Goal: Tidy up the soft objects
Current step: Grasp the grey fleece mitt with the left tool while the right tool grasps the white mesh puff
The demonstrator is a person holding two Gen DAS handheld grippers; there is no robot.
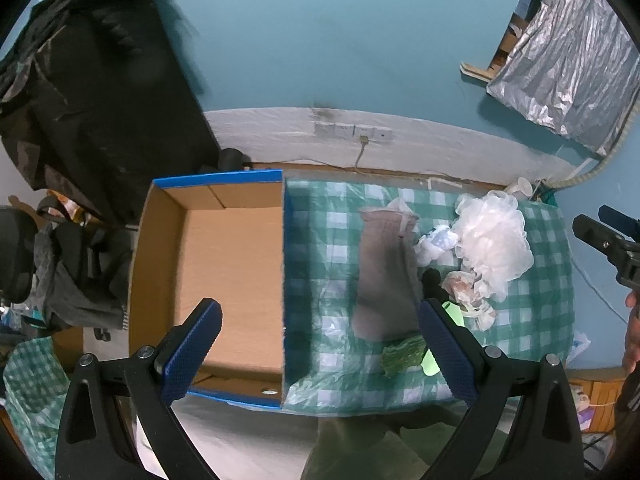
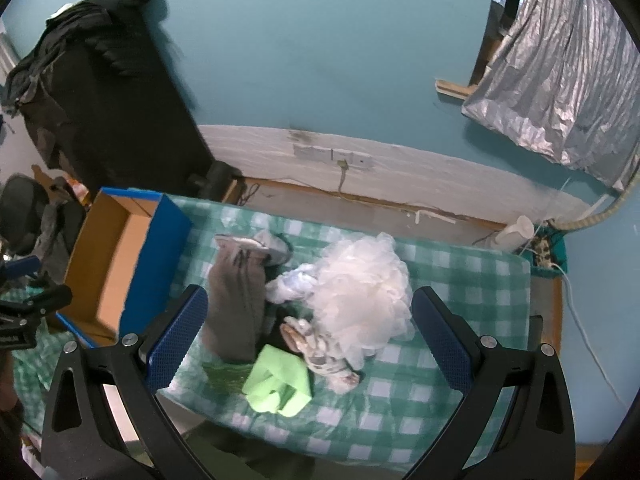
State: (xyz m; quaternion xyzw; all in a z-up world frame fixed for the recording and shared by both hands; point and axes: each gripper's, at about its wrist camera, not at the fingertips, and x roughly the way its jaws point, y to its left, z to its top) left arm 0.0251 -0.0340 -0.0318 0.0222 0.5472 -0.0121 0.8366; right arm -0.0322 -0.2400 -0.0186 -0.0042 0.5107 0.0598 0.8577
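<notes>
Both my grippers, left (image 1: 320, 344) and right (image 2: 310, 328), gape wide and hold nothing. On the bench's glossy green-checked cover (image 2: 460, 280), a frothy white mesh puff (image 2: 360, 284) sits at centre, limp grey sock (image 2: 236, 300) at 9 o'clock, folded lime cloth (image 2: 280, 380) at 6. The cardboard box (image 1: 228, 264), blue outside, lies open leftward; blur hides the smaller patterned scraps.

One cardboard box (image 1: 224, 264) is seen on the checked tabletop (image 2: 460, 280). Beside it are counted one grey sock (image 2: 236, 304), one white mesh pouf (image 2: 360, 284), one green cloth (image 2: 280, 380), one patterned cloth (image 2: 320, 352) and one crumpled white piece (image 2: 292, 284).
</notes>
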